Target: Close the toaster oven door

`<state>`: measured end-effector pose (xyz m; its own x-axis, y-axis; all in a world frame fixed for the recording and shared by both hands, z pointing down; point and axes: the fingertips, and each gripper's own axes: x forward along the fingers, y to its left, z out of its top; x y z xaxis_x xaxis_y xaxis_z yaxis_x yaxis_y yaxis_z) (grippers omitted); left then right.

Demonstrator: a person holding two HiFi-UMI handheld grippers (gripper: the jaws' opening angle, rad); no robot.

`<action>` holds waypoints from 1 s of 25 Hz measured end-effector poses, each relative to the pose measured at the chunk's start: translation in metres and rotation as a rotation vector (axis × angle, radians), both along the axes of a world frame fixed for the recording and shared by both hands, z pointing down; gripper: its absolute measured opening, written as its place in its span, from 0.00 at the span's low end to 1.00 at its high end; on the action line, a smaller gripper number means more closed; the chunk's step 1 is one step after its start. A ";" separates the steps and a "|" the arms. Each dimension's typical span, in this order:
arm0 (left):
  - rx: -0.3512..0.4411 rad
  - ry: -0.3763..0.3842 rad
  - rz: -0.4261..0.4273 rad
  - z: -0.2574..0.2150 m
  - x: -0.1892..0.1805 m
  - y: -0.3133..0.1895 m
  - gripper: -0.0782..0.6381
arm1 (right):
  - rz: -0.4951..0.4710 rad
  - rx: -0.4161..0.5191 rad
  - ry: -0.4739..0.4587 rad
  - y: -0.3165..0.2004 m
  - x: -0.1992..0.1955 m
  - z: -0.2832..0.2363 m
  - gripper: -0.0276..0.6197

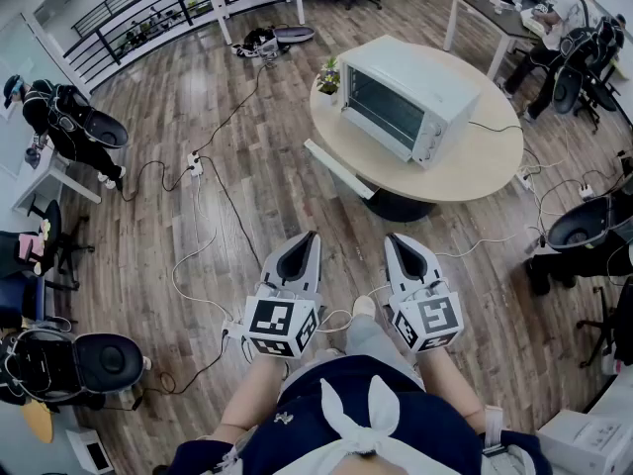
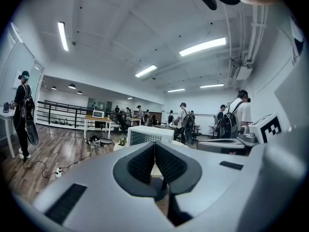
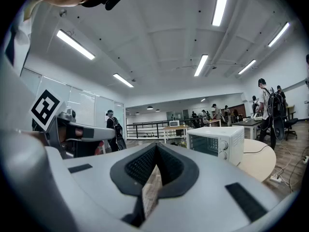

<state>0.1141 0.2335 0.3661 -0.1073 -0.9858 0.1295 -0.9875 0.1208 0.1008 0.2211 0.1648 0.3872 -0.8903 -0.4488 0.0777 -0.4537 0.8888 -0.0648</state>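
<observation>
Open floor (image 1: pixel 259 191) meets table (image 1: pixel 480 166) edge — oven door (image 1: pixel 384 107) seemingly closed; hand-held grippers (image 1: pixel 309 237) (image 1: pixel 395 239) pinched, empty.

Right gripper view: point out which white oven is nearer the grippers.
The white toaster oven on the round beige table; the other, a small white oven, stands far back on a wooden table beside the railing.

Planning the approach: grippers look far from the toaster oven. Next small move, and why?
Probably step toward the round table first: the toaster oven sits well ahead on it, while the left gripper and right gripper hang shut and empty by the person's waist, seemingly out of reach.
</observation>
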 end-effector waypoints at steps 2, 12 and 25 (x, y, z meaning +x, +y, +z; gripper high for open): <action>-0.001 0.006 0.002 0.001 -0.004 -0.004 0.14 | -0.003 0.003 0.000 -0.003 -0.004 0.000 0.05; 0.003 -0.012 0.002 -0.005 -0.029 -0.044 0.14 | -0.001 0.013 -0.017 -0.037 -0.027 -0.004 0.05; 0.029 0.056 -0.005 -0.002 -0.049 -0.097 0.14 | -0.052 -0.005 0.012 -0.087 -0.049 0.005 0.05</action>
